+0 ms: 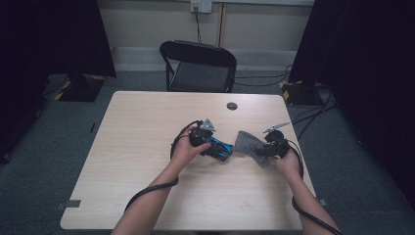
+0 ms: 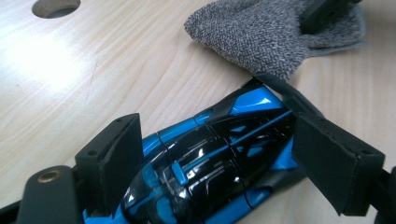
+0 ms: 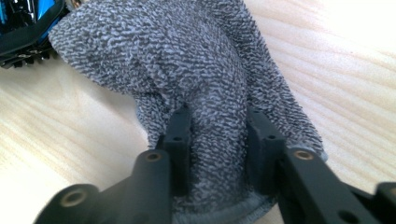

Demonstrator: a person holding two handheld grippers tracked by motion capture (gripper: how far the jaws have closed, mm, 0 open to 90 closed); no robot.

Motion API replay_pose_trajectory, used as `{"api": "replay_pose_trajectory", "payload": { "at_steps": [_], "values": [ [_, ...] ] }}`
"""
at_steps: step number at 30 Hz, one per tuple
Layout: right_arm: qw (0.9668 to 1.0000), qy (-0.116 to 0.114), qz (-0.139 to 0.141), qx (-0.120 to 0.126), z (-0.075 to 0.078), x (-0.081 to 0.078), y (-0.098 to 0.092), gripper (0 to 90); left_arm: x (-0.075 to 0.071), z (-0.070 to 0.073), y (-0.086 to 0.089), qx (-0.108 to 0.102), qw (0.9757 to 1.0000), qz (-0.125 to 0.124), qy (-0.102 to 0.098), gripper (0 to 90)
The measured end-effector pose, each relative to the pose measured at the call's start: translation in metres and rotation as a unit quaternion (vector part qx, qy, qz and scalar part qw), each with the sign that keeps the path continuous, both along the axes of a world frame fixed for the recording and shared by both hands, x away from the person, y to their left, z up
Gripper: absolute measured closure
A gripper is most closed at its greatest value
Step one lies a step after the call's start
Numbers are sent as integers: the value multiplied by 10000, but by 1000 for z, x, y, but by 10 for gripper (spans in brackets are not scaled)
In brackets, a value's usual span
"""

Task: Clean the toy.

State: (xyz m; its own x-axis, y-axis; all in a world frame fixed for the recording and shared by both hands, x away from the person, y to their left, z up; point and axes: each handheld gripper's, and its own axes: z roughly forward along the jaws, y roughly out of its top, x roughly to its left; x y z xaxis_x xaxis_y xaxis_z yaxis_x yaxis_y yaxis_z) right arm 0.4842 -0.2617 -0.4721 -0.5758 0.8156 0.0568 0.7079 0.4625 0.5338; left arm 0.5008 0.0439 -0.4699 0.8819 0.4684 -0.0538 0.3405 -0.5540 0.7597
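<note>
- So the left gripper (image 1: 211,139) has the blue toy car (image 2: 210,163) sitting lengthwise between its jaws on the table (image 1: 147,147). In the left gripper view both pads (image 2: 119,156) look pressed to the car's sides, so I'd call that a grip, jaws fairly wide because the car is.
- The right gripper (image 1: 262,151) is pinching a bunched fold of the grey cloth (image 3: 187,65). In the right gripper view the fabric is squeezed between the two jaws and humps up in front of them.
- The bit that matters: in the high view, the cloth lies just to the right of the car, between the two grippers. The car's long axis points pretty much straight at it.
- In the right gripper view, the cloth's free edge is right at the end of the car; can't quite tell if they touch, that corner of the frame is cramped.
- My guess is the cloth goes onto the car next, so the right hand (image 1: 288,161) only needs a short push leftward along the car's length.
</note>
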Motion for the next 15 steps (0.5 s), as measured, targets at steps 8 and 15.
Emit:
{"api": "replay_pose_trajectory", "payload": {
  "at_steps": [8, 15],
  "values": [
    [9998, 95, -161, -22, 3, 3, 3, 733, -5, -3, 21, 57, 9996, 170, 196, 161],
    [9997, 13, -249, 64, 13, 12, 9, 754, -6, -11, 22, 79, 9995, 130, 278, 152]
  ]
}}
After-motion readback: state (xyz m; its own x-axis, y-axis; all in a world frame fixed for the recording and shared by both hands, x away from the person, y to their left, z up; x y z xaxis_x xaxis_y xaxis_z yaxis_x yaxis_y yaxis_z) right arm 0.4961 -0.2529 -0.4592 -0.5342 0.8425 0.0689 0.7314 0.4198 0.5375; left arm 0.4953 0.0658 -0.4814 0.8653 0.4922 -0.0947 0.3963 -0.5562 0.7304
